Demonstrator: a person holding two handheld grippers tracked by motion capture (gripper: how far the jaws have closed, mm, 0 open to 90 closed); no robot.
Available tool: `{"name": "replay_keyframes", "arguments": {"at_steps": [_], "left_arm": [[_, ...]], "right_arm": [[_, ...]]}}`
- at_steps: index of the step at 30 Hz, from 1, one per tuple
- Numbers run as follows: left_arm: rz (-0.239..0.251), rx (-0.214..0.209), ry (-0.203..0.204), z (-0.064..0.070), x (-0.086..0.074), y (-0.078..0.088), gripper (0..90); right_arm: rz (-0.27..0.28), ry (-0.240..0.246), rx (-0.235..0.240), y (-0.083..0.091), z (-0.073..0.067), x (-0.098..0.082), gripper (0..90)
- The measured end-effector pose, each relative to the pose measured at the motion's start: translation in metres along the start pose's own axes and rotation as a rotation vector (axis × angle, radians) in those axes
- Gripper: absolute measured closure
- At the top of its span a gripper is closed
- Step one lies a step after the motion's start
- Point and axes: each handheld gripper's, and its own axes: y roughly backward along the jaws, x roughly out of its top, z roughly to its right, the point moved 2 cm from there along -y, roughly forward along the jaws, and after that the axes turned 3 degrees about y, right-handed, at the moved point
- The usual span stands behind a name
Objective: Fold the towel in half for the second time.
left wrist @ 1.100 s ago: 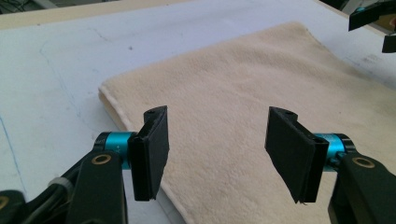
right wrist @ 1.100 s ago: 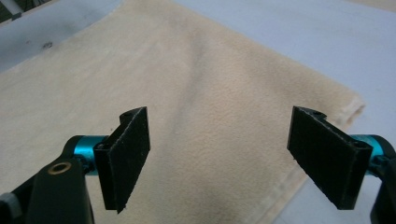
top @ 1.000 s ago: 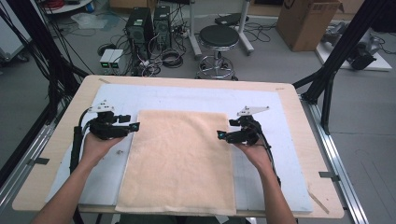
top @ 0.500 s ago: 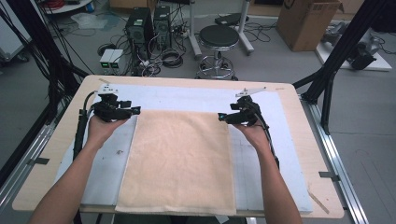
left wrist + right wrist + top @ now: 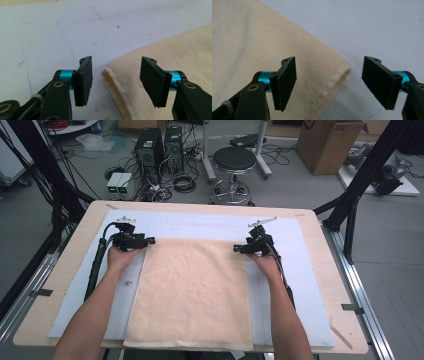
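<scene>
Cream terry towel (image 5: 192, 292) lies flat on the pale blue mat (image 5: 305, 285) that covers the wooden table (image 5: 65, 270), its far edge across the mat's middle and its near edge at the table's 6 o'clock side. In the high view the left gripper (image 5: 150, 240) sits at the towel's far corner toward 10 o'clock, and the right gripper (image 5: 235, 249) at the far corner toward 2 o'clock; each points inward along the towel's far edge.

Left gripper view: the left gripper (image 5: 116, 80) has its jaws apart, having just been closing a little. The folded corner of the towel (image 5: 175, 65) lies between them, nearer the right-hand jaw. Neither pad presses on the cloth.

Right gripper view: the right gripper (image 5: 329, 82) likewise stands with jaws apart, and these have just been closing. The towel (image 5: 257, 37) corner, with its stitched hem, reaches between them from 9 o'clock and ends short of the right-hand jaw. No pad contact is seen.

Faint blue pen lines (image 5: 65, 37) mark the mat (image 5: 125, 22) beyond the left jaws.
</scene>
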Motion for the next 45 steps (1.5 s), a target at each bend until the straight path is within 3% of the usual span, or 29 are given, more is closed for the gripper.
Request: {"name": "replay_keyframes", "arguments": {"at_steps": [4, 8, 12, 14, 18, 21, 22, 25, 26, 28, 31, 33, 36, 40, 43, 45], "left_arm": [[-0.020, -0.008, 0.031, 0.000, -0.005, -0.010, 44.8], [-0.027, -0.007, 0.037, 0.000, -0.006, -0.014, 57.2], [-0.033, -0.015, 0.044, -0.001, -0.004, -0.015, 79.9], [-0.044, -0.012, 0.033, 0.000, 0.000, -0.015, 82.0], [-0.013, -0.007, 0.000, 0.005, 0.017, -0.010, 83.2], [0.039, 0.008, -0.017, 0.010, 0.035, -0.003, 83.3], [0.051, 0.005, -0.025, 0.011, 0.042, 0.000, 83.3], [0.094, 0.016, -0.056, 0.014, 0.061, 0.009, 83.3], [0.111, 0.016, -0.060, 0.015, 0.066, 0.013, 83.3], [0.149, 0.017, -0.073, 0.016, 0.077, 0.019, 83.2], [0.198, 0.010, -0.075, 0.016, 0.085, 0.029, 83.2], [0.211, -0.010, -0.068, 0.016, 0.085, 0.032, 83.3], [0.193, -0.011, -0.083, 0.016, 0.078, 0.030, 83.3], [0.192, -0.026, -0.064, 0.012, 0.061, 0.028, 83.5], [0.200, -0.052, -0.060, 0.011, 0.050, 0.033, 83.5], [0.209, -0.067, -0.069, 0.013, 0.046, 0.036, 83.5]], "right_arm": [[-0.035, -0.031, -0.001, -0.008, 0.006, -0.006, 33.6], [-0.016, -0.029, 0.016, -0.009, 0.007, -0.005, 45.5], [-0.004, -0.020, 0.096, -0.013, 0.004, -0.003, 77.1], [-0.011, -0.005, 0.100, -0.013, 0.003, 0.000, 81.5], [-0.004, -0.018, 0.082, -0.003, 0.008, 0.013, 82.6], [0.069, -0.017, 0.051, 0.009, 0.011, 0.024, 82.8], [0.063, -0.031, 0.052, 0.013, 0.013, 0.028, 82.8], [0.131, -0.007, 0.027, 0.026, 0.015, 0.042, 82.7], [0.143, -0.019, 0.033, 0.031, 0.016, 0.048, 82.7], [0.163, 0.010, 0.021, 0.040, 0.016, 0.060, 82.6], [0.222, 0.014, 0.027, 0.054, 0.015, 0.075, 82.5], [0.237, 0.015, 0.037, 0.058, 0.015, 0.078, 82.4], [0.209, 0.006, 0.060, 0.054, 0.015, 0.073, 82.2], [0.175, 0.004, 0.084, 0.048, 0.012, 0.066, 82.2], [0.213, 0.005, 0.103, 0.050, 0.008, 0.060, 82.2], [0.198, 0.015, 0.119, 0.050, 0.007, 0.054, 82.2]]}}
